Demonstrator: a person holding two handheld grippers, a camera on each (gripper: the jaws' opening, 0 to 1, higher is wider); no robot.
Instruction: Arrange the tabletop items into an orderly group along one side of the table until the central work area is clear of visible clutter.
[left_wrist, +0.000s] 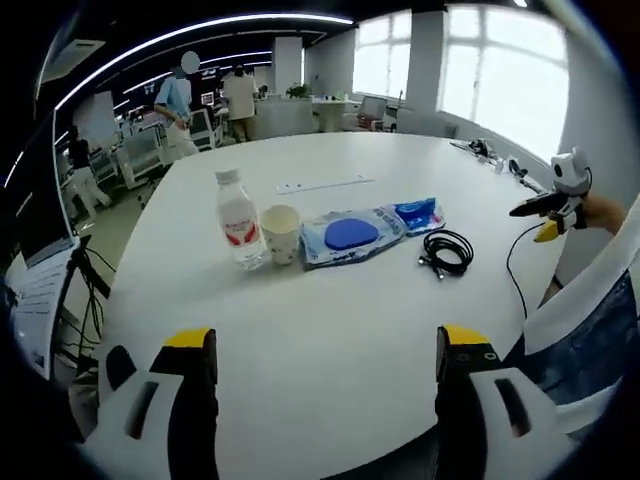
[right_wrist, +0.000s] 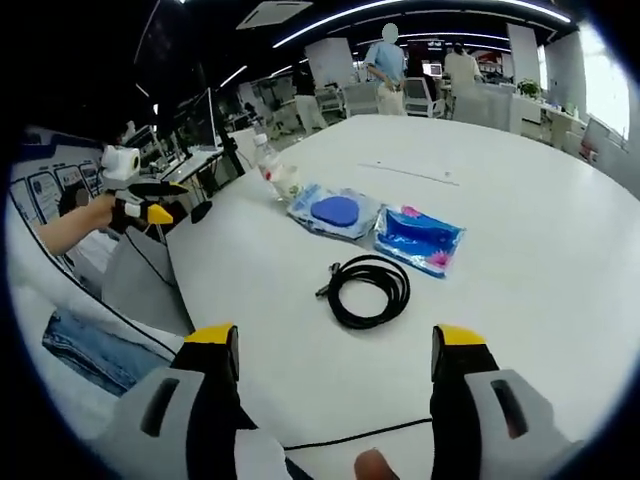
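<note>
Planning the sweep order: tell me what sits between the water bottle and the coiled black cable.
In the left gripper view, between the water bottle and coiled cable: a paper cup, then two blue plastic packets.

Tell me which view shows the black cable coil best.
Right gripper view: the black cable coil lies near centre, close, its loop and plug ends clear. The left gripper view shows it smaller and farther off, right of the blue packets.
</note>
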